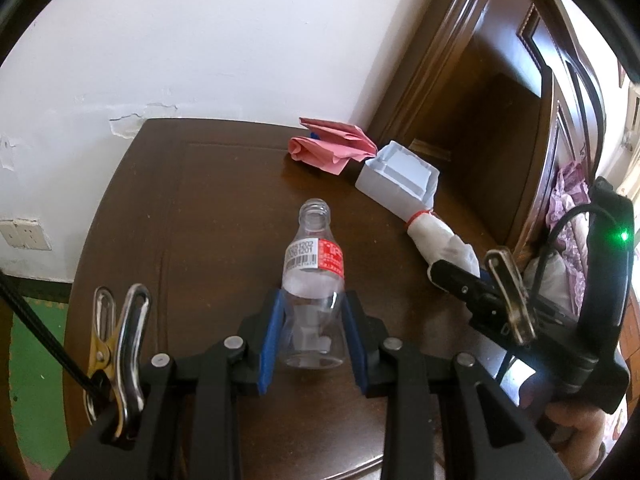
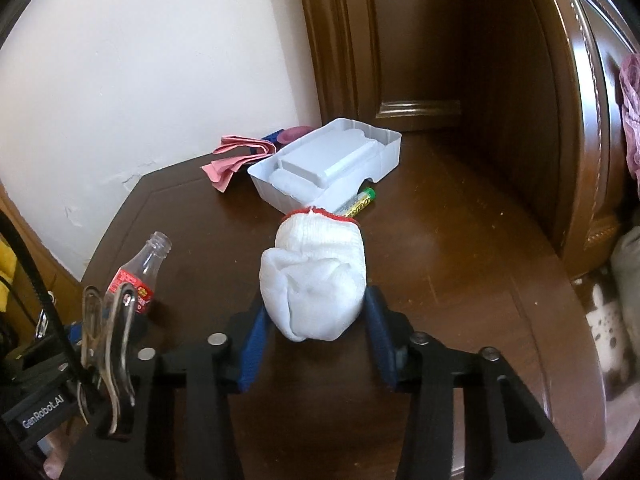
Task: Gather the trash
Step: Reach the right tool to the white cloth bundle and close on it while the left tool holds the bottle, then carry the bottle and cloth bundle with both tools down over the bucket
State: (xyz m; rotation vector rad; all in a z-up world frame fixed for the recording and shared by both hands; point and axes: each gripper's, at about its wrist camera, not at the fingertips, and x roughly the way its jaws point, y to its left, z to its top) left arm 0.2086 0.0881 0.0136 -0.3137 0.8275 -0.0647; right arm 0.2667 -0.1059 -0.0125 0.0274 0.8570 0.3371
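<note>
My left tool (image 1: 312,316) is clamped on the clear bottle (image 1: 314,280), which stands upright on the tabletop (image 1: 200,200). My right tool (image 2: 316,320) has the white glove (image 2: 316,276) between its blue pads, both touching it. At twelve o'clock from the glove sits a white plastic tray (image 2: 328,160), with crumpled pink paper (image 2: 236,156) at its ten o'clock.

Black grippers (image 1: 312,336) — blue finger pads (image 2: 256,344), silver screws, metal clip, black cable.
</note>
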